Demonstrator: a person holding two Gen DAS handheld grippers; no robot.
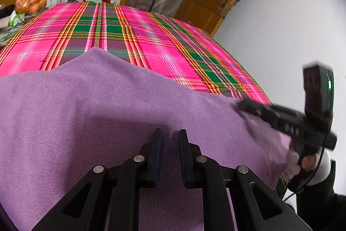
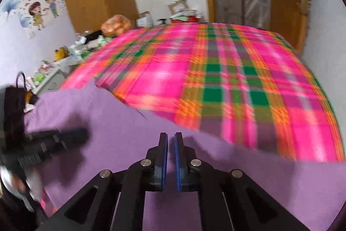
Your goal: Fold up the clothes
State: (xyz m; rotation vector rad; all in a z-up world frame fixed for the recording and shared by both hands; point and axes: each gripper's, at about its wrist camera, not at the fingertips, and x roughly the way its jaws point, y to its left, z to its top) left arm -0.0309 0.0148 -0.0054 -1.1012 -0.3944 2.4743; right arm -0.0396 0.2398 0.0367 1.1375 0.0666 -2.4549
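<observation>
A purple fleece garment (image 1: 90, 105) is lying spread across the near part of a pink-and-green plaid bedspread (image 1: 134, 36). The left gripper (image 1: 170, 133) is hovering over the fleece, jaws slightly apart with nothing visibly pinched. The right gripper (image 2: 170, 135) (its picture blurred) is showing its blue pads (image 2: 177, 163) nearly together, seemingly empty, above the garment's right edge.

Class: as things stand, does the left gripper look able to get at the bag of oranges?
Probably not. The left gripper sits over the purple cloth at the near edge; the bag of oranges lies beyond the far end of the plaid bedcover.
</observation>
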